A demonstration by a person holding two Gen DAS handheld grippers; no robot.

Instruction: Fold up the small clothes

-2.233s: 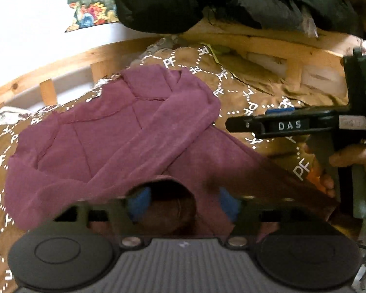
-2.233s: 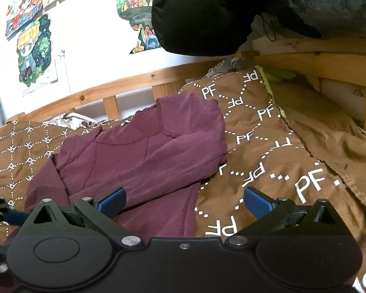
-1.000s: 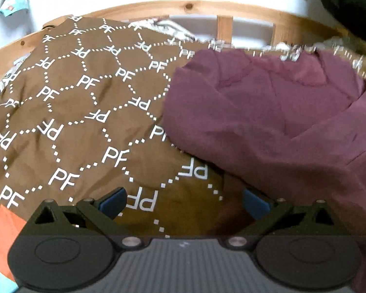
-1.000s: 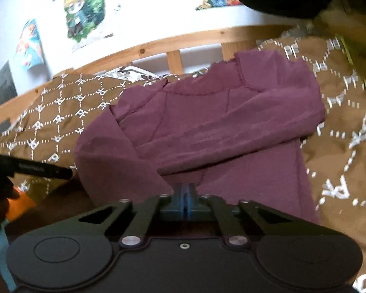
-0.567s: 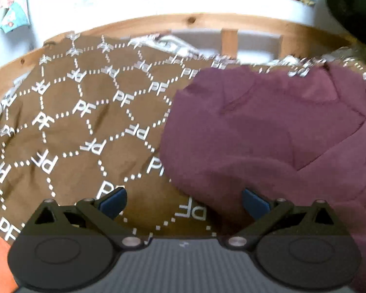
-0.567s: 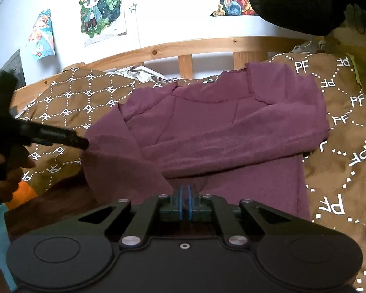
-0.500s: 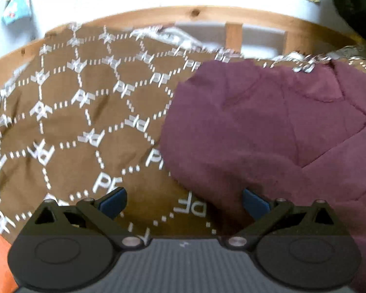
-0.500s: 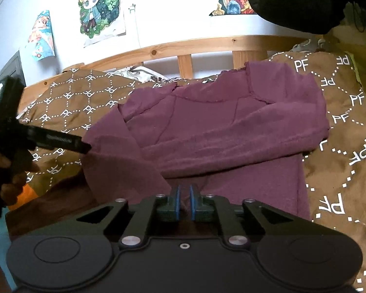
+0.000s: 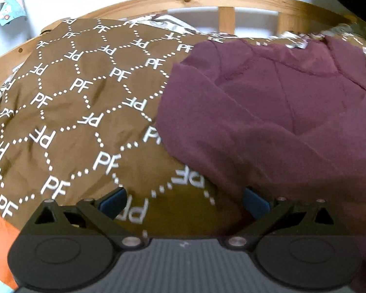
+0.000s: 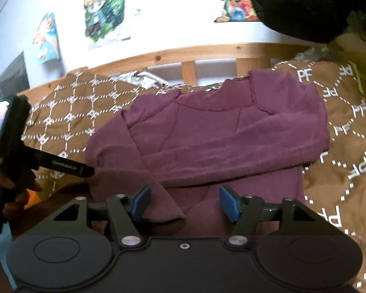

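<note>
Honestly this maroon top looks like soft, light, floppy knit, so it'll sag and slide instead of holding a crease. It's lying on the brown PF-print blanket on the bed, one sleeve already folded across the chest. Going left to right: the left gripper sits spread wide with nothing in it, right at the top's left edge. The right gripper has just been opening, with a sleeve cuff lying loose between its pads. I'd pinch hems, cuffs or shoulder seams, not mid-fabric.

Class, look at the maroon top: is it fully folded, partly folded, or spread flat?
Partly folded: the maroon top has one sleeve laid across its front.
</note>
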